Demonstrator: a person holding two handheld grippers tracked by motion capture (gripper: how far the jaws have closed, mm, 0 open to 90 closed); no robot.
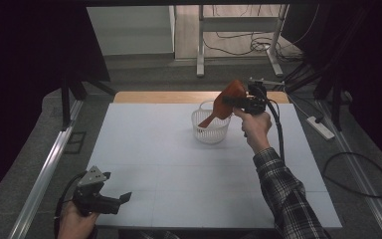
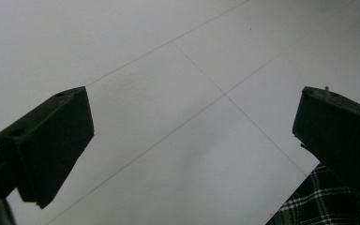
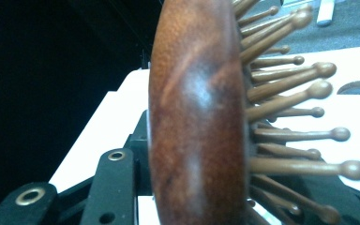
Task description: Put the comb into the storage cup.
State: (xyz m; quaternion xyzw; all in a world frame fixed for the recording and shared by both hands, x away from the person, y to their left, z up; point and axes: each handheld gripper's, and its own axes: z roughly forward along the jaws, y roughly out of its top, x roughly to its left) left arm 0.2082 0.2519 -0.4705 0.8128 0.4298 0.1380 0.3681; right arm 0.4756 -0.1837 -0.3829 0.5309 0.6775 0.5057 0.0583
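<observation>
Right hand-held gripper [image 1: 238, 101] clamps hairbrush [image 1: 225, 102] above white table [image 1: 169, 164]; left [image 1: 122, 199] gapes empty.

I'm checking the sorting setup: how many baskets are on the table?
1. A white round plastic basket sits toward the far side of the white table, below the brown wooden hairbrush clamped in the right gripper.

Brush [image 3: 194, 117] looks like reddish-brown wood, polished and glossy with a faintly pitted grain; its pins [image 3: 300, 136] are smooth lighter wood with rounded tips. Basket [image 1: 211, 130] is white perforated plastic. Table [image 1: 179, 164] top is matt pale sheet, smooth. Left gripper [image 2: 192, 136] jaws are matt black plastic. Sleeve [image 1: 288, 194] is plaid woven cloth
</observation>
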